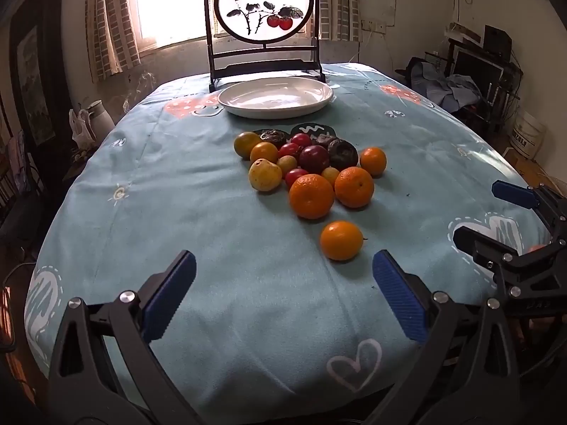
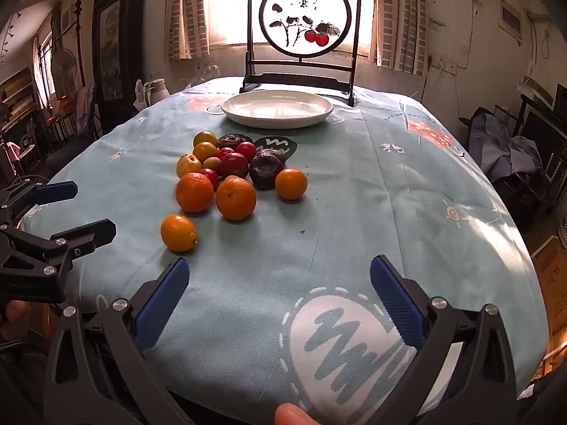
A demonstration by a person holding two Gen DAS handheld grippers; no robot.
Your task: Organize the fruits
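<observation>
A pile of fruit (image 1: pixel 312 166) lies mid-table: oranges, a yellow pear (image 1: pixel 265 175), red plums and dark wrinkled fruits. One orange (image 1: pixel 341 240) sits apart, nearest to me, and shows as the lone orange (image 2: pixel 178 232) in the right wrist view. Behind the pile stands an empty white plate (image 1: pixel 276 97), also the plate (image 2: pixel 277 108) from the right. My left gripper (image 1: pixel 283 269) hovers open over the cloth just short of the lone orange. My right gripper (image 2: pixel 280 276) is open too, over bare cloth to the right of the fruit. Each gripper appears at the other's frame edge.
A light blue patterned cloth (image 1: pixel 198 212) covers the round table. A dark wooden screen with a round painted panel (image 1: pixel 264 21) stands behind the plate. A white jug (image 1: pixel 94 117) and furniture stand beyond the table's left edge; a fingertip (image 2: pixel 292 415) shows at the bottom.
</observation>
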